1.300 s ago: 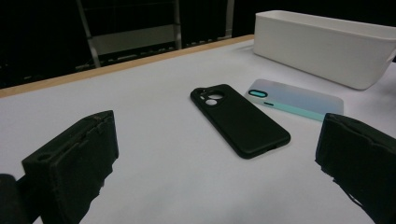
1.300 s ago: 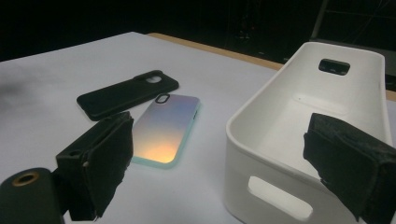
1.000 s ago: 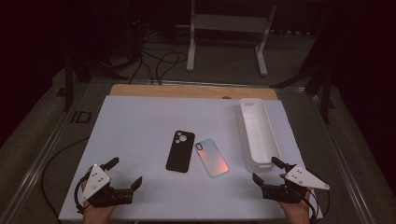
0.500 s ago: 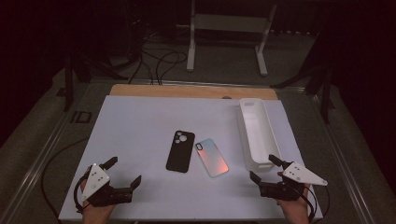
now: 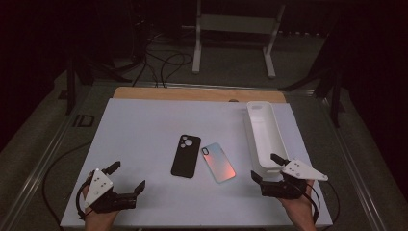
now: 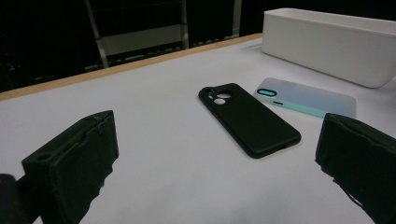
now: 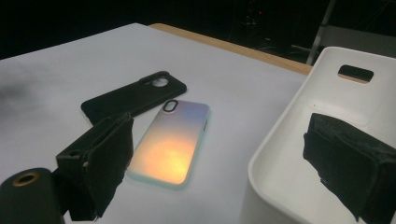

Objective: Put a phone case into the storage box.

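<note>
Two phone cases lie side by side at the middle of the white table: a black case (image 5: pixel 186 155) (image 6: pixel 249 118) (image 7: pixel 133 95) and, to its right, an iridescent orange-to-teal case (image 5: pixel 218 162) (image 6: pixel 306 97) (image 7: pixel 172 141). My left gripper (image 5: pixel 126 178) (image 6: pixel 219 163) rests open near the front left edge, its jaws wide apart and empty, pointing toward the black case. Open too, the right gripper (image 5: pixel 265 166) (image 7: pixel 224 163) sits at the front right, just right of the iridescent case and at the near end of the white tray (image 5: pixel 276 144) (image 7: pixel 289 154); nothing is between its jaws.
The long white tray (image 6: pixel 327 42) runs along the table's right side and holds nothing. A wooden strip (image 5: pixel 197 94) borders the far edge. Beyond it stand a metal stand (image 5: pixel 233 29) and cables (image 5: pixel 163 62) on the dark floor.
The right gripper has drifted slightly left and forward toward the tray's near end. The left gripper and both cases have stayed put.
</note>
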Motion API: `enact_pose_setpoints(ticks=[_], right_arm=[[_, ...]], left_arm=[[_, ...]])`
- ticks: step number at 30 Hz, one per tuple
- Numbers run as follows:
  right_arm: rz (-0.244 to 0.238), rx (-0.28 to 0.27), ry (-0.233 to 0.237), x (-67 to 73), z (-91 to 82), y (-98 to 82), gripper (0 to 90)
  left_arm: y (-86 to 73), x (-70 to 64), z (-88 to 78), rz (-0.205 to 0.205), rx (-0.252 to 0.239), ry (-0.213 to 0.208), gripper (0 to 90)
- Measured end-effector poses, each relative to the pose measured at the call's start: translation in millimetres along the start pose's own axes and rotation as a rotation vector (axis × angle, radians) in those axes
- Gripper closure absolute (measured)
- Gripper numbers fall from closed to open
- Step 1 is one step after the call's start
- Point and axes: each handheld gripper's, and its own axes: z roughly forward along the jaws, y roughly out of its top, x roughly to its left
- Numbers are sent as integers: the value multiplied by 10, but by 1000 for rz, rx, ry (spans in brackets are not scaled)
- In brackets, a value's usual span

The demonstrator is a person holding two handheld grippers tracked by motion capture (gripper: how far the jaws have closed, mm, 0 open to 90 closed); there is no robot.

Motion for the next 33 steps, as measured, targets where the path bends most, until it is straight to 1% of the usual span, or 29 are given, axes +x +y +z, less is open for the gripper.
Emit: enact_pose_setpoints(ticks=[2, 3, 7, 12, 16, 27, 29, 32, 33], right_arm=[[-2, 6, 1, 5, 26, 20, 84], [-4, 12, 10, 10, 53, 39, 84], [-10, 23, 14, 24, 90, 69, 84], [-13, 35, 22, 55, 147, 126, 84], [-20, 54, 30, 79, 218, 165, 84], [-18, 84, 46, 129, 364, 213, 84], [-22, 101, 46, 140, 410, 220, 84], [-11, 110, 46, 150, 456, 223, 84], [-15, 113, 48, 149, 469, 224, 84]], left_arm=[[4, -1, -3, 3, -1, 1, 0], [5, 0, -5, 6, -2, 1, 0], [4, 1, -5, 3, 1, 2, 0], [9, -12, -3, 14, 8, 9, 0], [11, -20, 0, 18, 10, 10, 0], [6, -26, 6, 21, 19, 14, 0], [8, -29, 5, 25, 21, 18, 0], [7, -29, 4, 24, 22, 20, 0], [6, -28, 4, 21, 21, 20, 0]])
